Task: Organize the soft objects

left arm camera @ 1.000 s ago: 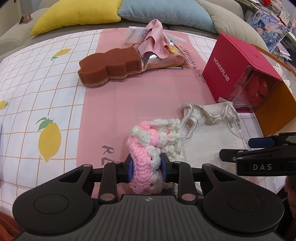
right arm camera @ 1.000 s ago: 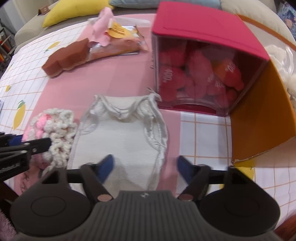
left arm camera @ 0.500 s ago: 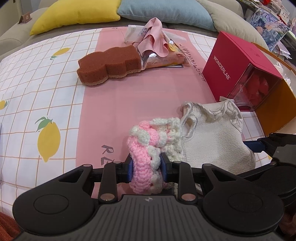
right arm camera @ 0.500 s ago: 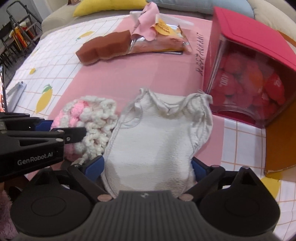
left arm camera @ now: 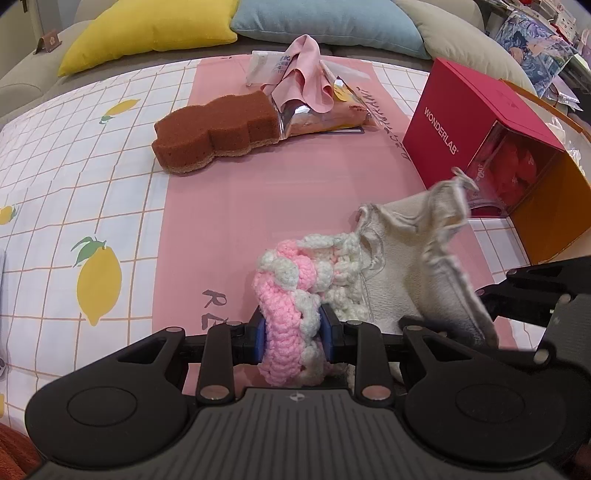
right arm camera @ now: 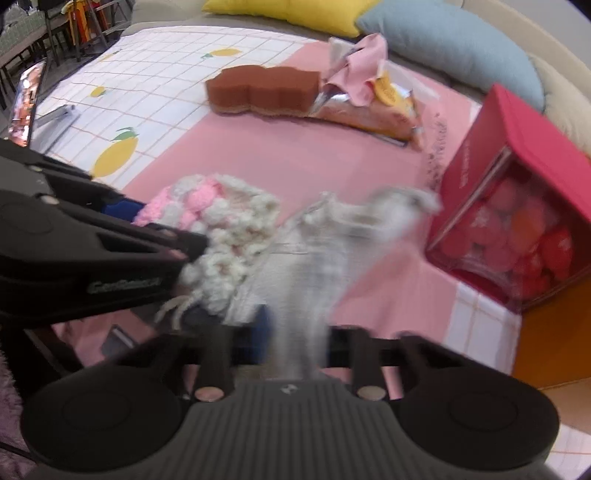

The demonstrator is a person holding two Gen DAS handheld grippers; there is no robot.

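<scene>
My left gripper is shut on a pink and white crocheted piece that rests on the pink cloth. The crocheted piece also shows in the right wrist view. My right gripper is shut on the near edge of a cream cloth garment, which is bunched and lifted, blurred with motion. The garment stands up right of the crocheted piece in the left wrist view, with the right gripper's body beside it.
A brown sponge and a snack bag with a pink cloth on it lie farther back. A red box with an orange box stands at the right. Yellow and blue cushions line the back.
My right gripper moved forward over the cream garment, closed on its near edge and lifted it, so the cloth bunched up. My left gripper stayed shut on the crocheted piece.
</scene>
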